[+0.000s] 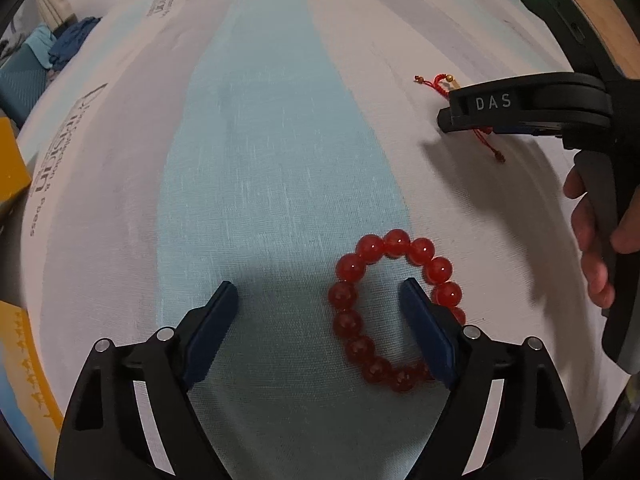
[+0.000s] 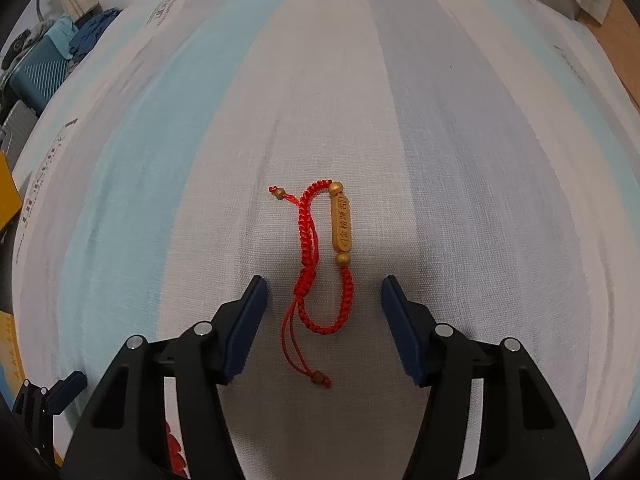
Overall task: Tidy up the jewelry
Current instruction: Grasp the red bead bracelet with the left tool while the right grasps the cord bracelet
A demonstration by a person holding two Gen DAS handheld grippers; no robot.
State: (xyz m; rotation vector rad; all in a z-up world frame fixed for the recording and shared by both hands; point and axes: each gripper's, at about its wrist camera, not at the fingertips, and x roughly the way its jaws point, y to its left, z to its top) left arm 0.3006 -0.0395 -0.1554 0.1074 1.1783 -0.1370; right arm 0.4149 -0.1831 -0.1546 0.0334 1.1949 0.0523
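We are at pickup: right gripper [image 2: 324, 300] spread around the cord bracelet [image 2: 322, 256], left gripper [image 1: 320, 304] spread (one finger inside the bead bracelet [image 1: 394, 310]); next, close.

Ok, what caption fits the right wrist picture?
Open right gripper poised over a red cord bracelet with a gold charm on striped cloth.

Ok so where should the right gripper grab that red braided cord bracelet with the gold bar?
Probably the gold bar: it is the red cord bracelet's one rigid part and lies lengthwise ahead of the open right gripper. Come straight down from above, one finger either side of the bar. The thin cord lies flat on the cloth, harder to pinch.
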